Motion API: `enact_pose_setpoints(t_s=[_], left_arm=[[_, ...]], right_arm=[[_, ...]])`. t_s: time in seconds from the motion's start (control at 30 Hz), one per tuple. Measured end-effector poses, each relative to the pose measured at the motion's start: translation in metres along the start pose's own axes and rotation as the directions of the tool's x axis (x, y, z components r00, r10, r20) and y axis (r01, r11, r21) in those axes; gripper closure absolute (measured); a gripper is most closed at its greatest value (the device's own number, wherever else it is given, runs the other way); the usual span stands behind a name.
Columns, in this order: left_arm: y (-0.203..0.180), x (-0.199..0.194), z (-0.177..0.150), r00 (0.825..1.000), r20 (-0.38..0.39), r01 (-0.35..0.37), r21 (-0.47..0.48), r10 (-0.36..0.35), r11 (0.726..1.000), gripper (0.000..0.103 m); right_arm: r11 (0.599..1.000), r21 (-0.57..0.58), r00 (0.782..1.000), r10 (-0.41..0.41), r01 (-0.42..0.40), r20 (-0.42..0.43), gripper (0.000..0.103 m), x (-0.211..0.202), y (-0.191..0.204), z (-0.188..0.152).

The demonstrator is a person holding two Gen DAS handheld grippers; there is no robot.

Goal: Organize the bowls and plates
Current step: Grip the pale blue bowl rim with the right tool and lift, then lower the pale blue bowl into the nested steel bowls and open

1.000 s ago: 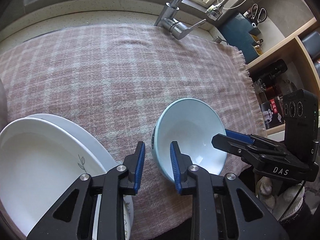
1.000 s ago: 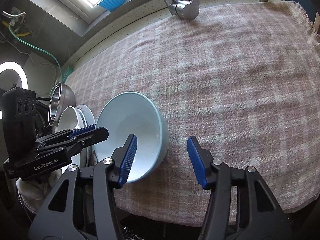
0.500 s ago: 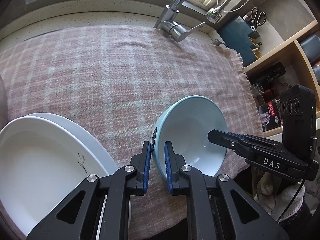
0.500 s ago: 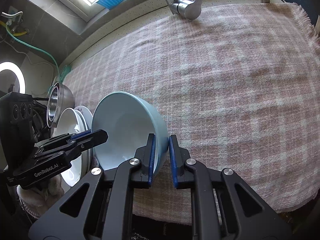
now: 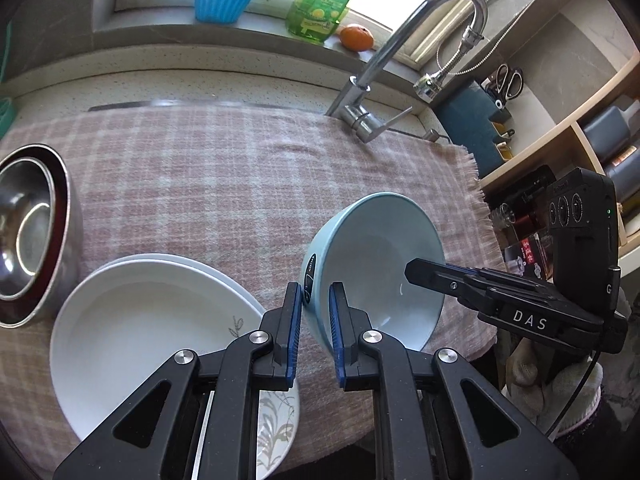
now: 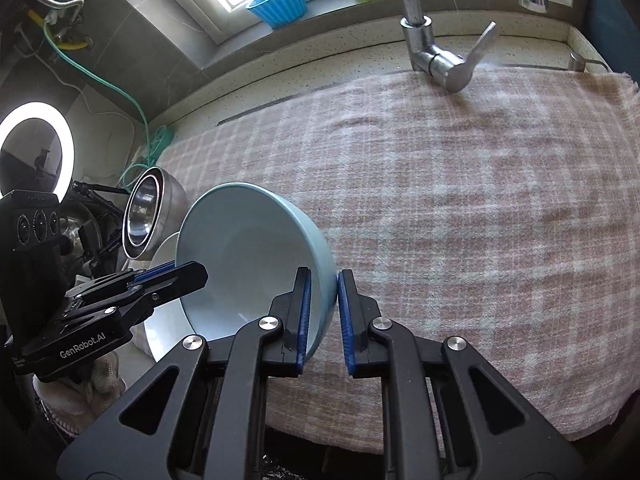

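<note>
Pink checked cloth (image 5: pixel 224 184) covers the desk below a sunlit window. Both tongs, left (image 5: pixel 316 312) and right (image 6: pixel 322 300), pinch opposite rims of the pale blue bowl (image 5: pixel 380 264), which tilts, seemingly lifted, just beside stacked white plates (image 5: pixel 132 320) and steel bowls (image 5: pixel 28 232).

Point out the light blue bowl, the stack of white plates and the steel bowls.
light blue bowl (image 5: pixel 384 256): left wrist view, inner wall.
stack of white plates (image 5: pixel 132 328): left wrist view, top plate's well.
steel bowls (image 6: pixel 144 216): right wrist view, inside.
</note>
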State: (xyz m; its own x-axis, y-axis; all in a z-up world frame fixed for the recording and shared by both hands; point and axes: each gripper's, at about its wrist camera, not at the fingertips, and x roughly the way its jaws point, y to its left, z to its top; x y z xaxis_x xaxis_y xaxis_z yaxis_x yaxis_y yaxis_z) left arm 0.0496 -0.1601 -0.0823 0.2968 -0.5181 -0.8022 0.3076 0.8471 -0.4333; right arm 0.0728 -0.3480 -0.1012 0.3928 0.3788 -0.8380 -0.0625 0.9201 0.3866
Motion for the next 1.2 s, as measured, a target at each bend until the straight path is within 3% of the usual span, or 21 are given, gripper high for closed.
enact_pose_setpoints(t_s=[0.7, 1.2], left_arm=[[0.106, -0.092, 0.006, 0.981, 0.171, -0.062, -0.183, 0.093, 0.981, 0.091], [0.188, -0.113, 0.009, 0.973, 0.167, -0.095, -0.334, 0.158, 0.938, 0.091]], right_arm=[[0.972, -0.219, 0.996, 0.088, -0.088, -0.007, 0.089, 0.045, 0.152, 0.056], [0.957, -0.266, 0.991, 0.096, -0.117, -0.090, 0.089, 0.110, 0.223, 0.078]])
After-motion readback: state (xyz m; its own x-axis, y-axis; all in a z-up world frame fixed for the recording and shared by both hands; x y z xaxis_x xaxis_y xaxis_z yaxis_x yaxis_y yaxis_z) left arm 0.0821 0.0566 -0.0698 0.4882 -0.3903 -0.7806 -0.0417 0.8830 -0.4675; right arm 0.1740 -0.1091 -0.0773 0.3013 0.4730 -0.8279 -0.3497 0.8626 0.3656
